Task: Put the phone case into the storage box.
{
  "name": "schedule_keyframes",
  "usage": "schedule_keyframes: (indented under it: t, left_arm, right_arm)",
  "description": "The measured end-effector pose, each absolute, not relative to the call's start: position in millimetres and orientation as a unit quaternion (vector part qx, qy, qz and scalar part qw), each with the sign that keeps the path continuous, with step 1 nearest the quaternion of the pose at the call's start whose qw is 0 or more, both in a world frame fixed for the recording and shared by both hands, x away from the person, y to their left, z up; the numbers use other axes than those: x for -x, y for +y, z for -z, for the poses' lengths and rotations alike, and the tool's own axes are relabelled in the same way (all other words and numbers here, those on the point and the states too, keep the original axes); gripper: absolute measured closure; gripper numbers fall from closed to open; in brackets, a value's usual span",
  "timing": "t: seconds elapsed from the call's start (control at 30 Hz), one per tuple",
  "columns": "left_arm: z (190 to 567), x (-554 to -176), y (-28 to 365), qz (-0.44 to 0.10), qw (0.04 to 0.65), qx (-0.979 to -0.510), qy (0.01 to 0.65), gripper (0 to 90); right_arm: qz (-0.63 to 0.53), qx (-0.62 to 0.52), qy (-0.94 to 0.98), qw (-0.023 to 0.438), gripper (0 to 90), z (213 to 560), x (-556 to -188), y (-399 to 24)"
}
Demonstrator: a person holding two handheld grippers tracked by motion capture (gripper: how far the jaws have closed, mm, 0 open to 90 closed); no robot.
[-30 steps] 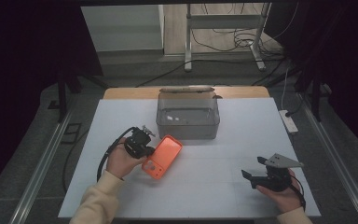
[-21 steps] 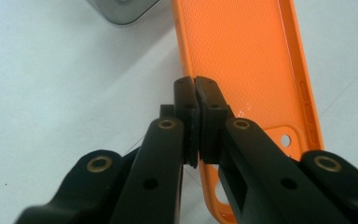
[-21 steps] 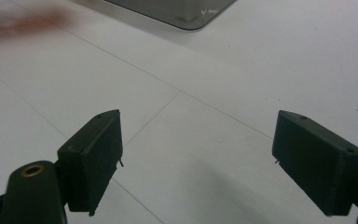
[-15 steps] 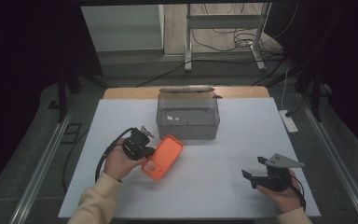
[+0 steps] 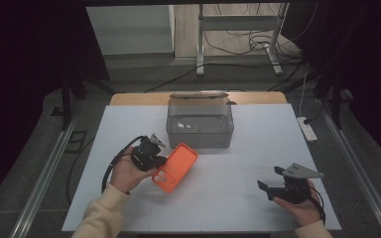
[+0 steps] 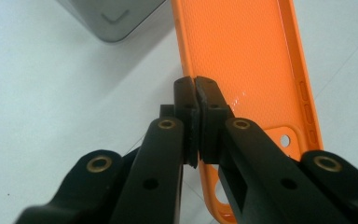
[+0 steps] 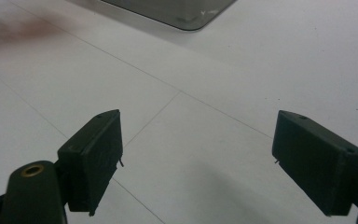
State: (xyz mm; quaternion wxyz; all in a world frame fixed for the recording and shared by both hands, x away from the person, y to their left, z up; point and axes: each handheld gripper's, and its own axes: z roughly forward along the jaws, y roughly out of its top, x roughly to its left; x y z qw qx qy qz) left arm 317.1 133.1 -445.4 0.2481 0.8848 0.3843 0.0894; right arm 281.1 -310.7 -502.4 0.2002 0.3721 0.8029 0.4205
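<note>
white desk (image 5: pixel 228 198), centre frame: left gripper (image 5: pixel 155 157) jaws pinch the rim of an orange phone case (image 5: pixel 176 167), light, flexible, best held by its edge; right gripper (image 5: pixel 270 179), lower right, jaws wide, empty.

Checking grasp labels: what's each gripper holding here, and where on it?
Left gripper is shut on the orange phone case, pinching its long side wall near the camera-cutout end. Right gripper is open, holding nothing.
</note>
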Motion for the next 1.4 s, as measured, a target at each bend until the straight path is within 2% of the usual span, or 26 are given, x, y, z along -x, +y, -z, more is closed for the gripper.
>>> schedule_keyframes:
  t: [1.4]
  left_arm:
    - [431.7, -303.4, 116.7, -0.1, 0.277, -0.898, 0.326, 88.2]
  right_arm:
    - [-0.423, -0.373, 0.8, 0.203, 16.3, 501.4, -280.7, -310.4]
